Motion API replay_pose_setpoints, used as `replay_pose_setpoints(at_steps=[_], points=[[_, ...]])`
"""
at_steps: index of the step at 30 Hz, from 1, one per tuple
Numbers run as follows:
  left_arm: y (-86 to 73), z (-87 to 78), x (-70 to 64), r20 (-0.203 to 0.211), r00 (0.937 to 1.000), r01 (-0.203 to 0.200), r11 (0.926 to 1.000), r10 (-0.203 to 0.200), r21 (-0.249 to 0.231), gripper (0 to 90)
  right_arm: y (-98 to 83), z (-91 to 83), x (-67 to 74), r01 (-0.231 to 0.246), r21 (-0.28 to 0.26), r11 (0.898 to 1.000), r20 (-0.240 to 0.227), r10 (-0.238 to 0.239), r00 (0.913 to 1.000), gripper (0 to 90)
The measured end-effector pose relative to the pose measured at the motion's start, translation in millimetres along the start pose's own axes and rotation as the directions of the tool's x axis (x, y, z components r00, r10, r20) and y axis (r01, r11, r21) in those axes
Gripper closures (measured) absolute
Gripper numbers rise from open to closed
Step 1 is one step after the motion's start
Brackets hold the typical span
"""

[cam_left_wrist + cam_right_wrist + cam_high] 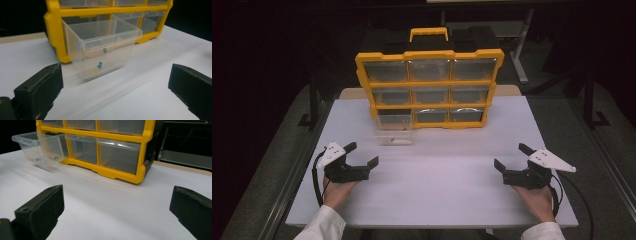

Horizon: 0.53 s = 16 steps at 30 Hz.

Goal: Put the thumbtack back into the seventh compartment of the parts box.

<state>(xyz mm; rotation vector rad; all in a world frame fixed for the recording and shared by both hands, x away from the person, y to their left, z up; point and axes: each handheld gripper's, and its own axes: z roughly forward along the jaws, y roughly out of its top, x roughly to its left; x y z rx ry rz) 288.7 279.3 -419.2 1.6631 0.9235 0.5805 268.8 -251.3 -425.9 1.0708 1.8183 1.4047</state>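
A yellow organizer (430, 85) with clear drawers stands upright at the back of the white table (432, 170). Its bottom-left drawer (393, 131) is pulled most of the way out and rests on the table. In the left gripper view this clear drawer (102, 47) holds a few push pins (99, 65), blue, green and yellow. My left gripper (362, 154) is open, a short way in front of the drawer, with nothing between its jaws. My right gripper (513, 156) is open over bare table at the right. The drawer (40, 148) also shows far left in the right gripper view.
The other drawers (430, 70) of the organizer (120, 150) are pushed in. A yellow carry handle (428, 33) tops it. A person's hands and white sleeves (323, 225) come in at the table's front edge. Dark floor and table legs (519, 55) lie beyond.
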Motion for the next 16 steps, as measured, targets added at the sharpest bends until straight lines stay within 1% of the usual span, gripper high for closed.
replay_pose_setpoints(at_steps=[2, 4, 5, 7, 9, 14, 16], points=[[-3.1, -5.8, 0.1, -0.014, 0.9999, -0.004, 0.9997, 0.004, -0.025, 0.0, 0.1, 0.0, 0.0, 0.001, -0.001, 1.000, 0.001, -0.001, 1.0000, 0.0], [-5.6, -11.0, 1.8, -0.028, 0.9996, 0.002, 0.9987, -0.003, -0.050, 0.0, -0.1, 0.1, 0.0, 0.000, 0.000, 1.000, 0.001, 0.000, 1.0000, 0.0], [-6.7, -13.0, 3.6, -0.026, 0.9996, 0.010, 0.9983, -0.012, -0.057, 0.0, -0.1, 0.2, 0.0, -0.001, 0.001, 1.000, 0.002, 0.001, 1.0000, 0.0], [-9.1, -15.4, 6.9, -0.038, 0.9988, 0.030, 0.9980, -0.032, -0.056, 0.0, -0.2, 0.0, 0.1, -0.002, 0.001, 1.000, 0.002, 0.002, 1.0000, 0.0], [-10.0, -17.6, 9.9, -0.039, 0.9982, 0.043, 0.9973, -0.045, -0.060, 0.0, -0.1, -0.2, 0.2, -0.003, 0.001, 1.000, 0.002, 0.003, 1.0000, 0.0], [-8.2, -23.3, 13.9, -0.055, 0.9963, 0.060, 0.9934, -0.066, -0.098, 0.0, 0.0, -0.1, 0.8, 0.000, 0.001, 1.000, 0.002, 0.000, 1.0000, 0.0], [-8.1, -24.3, 14.7, -0.058, 0.9960, 0.062, 0.9930, -0.068, -0.101, 0.0, -0.1, 0.0, 0.8, 0.000, 0.002, 1.000, 0.002, 0.000, 1.0000, 0.0]])
